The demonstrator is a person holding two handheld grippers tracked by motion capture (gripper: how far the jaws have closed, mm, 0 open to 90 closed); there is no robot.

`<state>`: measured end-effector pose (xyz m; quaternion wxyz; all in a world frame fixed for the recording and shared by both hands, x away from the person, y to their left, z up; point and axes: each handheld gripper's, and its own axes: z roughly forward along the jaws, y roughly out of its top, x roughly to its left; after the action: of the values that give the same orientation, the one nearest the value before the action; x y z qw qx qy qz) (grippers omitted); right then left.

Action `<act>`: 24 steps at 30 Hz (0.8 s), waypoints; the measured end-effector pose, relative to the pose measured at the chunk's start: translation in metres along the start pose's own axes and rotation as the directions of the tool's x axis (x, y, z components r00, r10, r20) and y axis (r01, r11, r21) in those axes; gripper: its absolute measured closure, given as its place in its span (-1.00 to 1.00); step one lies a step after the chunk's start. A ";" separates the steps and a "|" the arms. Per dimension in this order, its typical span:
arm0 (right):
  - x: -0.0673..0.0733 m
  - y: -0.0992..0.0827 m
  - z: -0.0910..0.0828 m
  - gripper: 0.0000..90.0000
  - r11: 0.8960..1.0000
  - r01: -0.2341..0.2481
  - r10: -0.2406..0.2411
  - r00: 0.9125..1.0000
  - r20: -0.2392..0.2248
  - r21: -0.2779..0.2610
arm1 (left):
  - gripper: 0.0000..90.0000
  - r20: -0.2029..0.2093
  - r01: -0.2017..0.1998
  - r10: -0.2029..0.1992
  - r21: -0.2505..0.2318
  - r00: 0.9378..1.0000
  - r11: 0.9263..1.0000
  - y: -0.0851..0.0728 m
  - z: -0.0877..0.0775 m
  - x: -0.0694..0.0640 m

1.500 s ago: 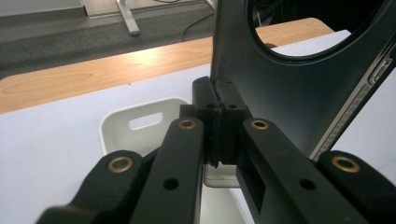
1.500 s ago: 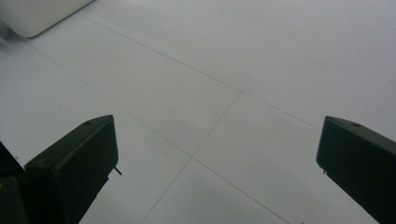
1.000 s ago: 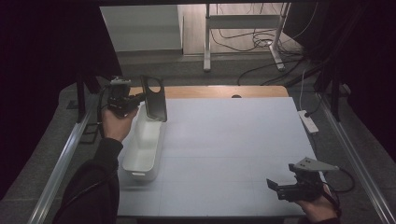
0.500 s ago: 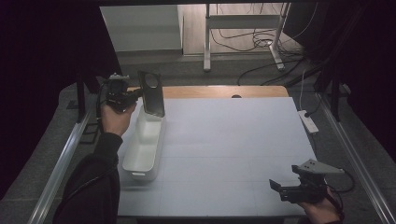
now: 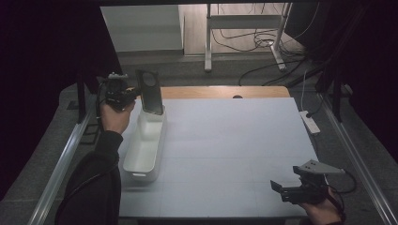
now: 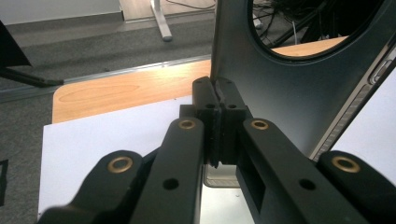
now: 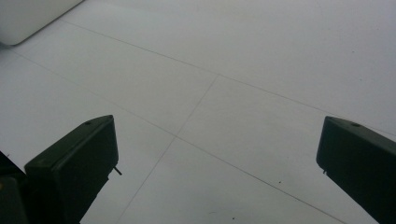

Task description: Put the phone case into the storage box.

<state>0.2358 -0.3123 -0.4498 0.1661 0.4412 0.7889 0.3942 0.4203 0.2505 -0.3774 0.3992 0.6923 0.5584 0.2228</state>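
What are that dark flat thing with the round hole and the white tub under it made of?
The dark case looks like matte, thin moulded plastic or rubber, perhaps a phone case: smooth dull surface, ridged edge. The white tub looks like glossy moulded plastic with rounded corners. Neither is certain.

- The left gripper (image 6: pixel 218 100) has its fingers (image 6: pixel 205 100) pinched on the edge of a dark phone case (image 6: pixel 289 93) with a round hole.
- Behind lie the white table (image 6: pixel 102 140) and its wooden edge (image 6: pixel 116 91).

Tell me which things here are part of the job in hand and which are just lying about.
In the job:
- left gripper, shut on the dark phone case
- white bin under the case

Lying about:
- power strip at the table's right edge
- right gripper, open, idle over the white table
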 end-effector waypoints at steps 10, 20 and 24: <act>0.000 0.000 0.000 -1.00 1.000 0.001 -0.001 1.000 -0.002 0.004 | 0.98 -0.017 0.017 -0.017 -0.004 1.000 1.000 0.000 0.013 0.005; 0.000 0.000 0.000 -1.00 1.000 0.000 0.000 1.000 -0.005 0.005 | 0.98 -0.034 0.029 -0.029 0.006 0.999 1.000 -0.003 0.022 0.010; 0.000 0.000 0.000 -1.00 1.000 0.001 -0.001 1.000 -0.004 0.006 | 0.98 -0.042 0.034 -0.033 0.010 0.999 0.999 -0.006 0.026 0.012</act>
<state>0.2361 -0.3122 -0.4500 0.1631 0.4405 0.7907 0.3927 0.4393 0.2541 -0.3991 0.3874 0.6802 0.5792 0.2275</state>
